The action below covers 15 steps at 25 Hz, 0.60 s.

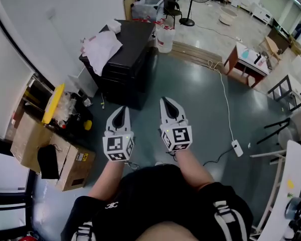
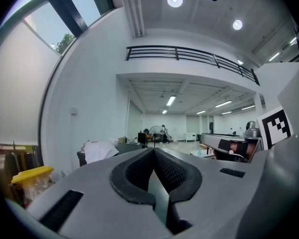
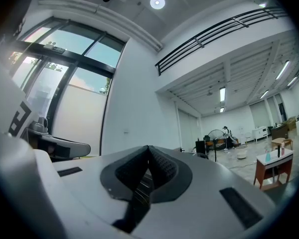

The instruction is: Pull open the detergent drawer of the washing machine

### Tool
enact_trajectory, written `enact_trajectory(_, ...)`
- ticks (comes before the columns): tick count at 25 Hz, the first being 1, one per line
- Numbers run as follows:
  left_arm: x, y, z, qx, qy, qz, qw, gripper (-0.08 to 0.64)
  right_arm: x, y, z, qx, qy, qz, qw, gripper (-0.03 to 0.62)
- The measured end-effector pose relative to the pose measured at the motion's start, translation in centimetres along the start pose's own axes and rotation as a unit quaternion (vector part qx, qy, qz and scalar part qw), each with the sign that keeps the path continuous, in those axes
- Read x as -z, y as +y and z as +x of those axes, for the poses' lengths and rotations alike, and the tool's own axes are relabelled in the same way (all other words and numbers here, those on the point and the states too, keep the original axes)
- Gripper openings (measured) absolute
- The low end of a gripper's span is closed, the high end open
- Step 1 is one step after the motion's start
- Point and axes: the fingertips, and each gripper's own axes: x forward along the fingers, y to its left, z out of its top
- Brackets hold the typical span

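Observation:
No washing machine or detergent drawer shows in any view. In the head view both grippers are held side by side in front of the person, above a grey-green floor. My left gripper (image 1: 121, 108) has its fingertips together and holds nothing. My right gripper (image 1: 166, 100) sits slightly further forward, also shut and empty. The left gripper view looks level along the left gripper (image 2: 153, 150) into a large hall, its black ribbed pads (image 2: 139, 171) meeting at the tip. In the right gripper view the right gripper (image 3: 148, 147) is shut in the same way, pointing slightly upward toward a white wall.
A black cabinet (image 1: 128, 59) with a white cloth (image 1: 101, 47) on top stands ahead to the left. Cardboard boxes (image 1: 72, 167) and a yellow-lidded bin (image 1: 53, 103) line the left wall. A white cable with a power strip (image 1: 237, 147) crosses the floor at right, near a small wooden table (image 1: 245, 63).

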Motion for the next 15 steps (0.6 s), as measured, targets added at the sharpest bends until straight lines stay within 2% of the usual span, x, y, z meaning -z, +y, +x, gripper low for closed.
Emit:
enact_trajectory(9,0.1,-3.1,3.8,-0.023,-0.006,-0.007,0.9997,0.002,1.2,-5.1,0.9,-0.025,0.004,0.008,1.000,0.003)
enact_trajectory(15,1.5,-4.5,5.9,-0.019,0.004,-0.011,0.9997,0.002,1.8,-7.6,1.5,-0.027,-0.011,0.011,1.000,0.003)
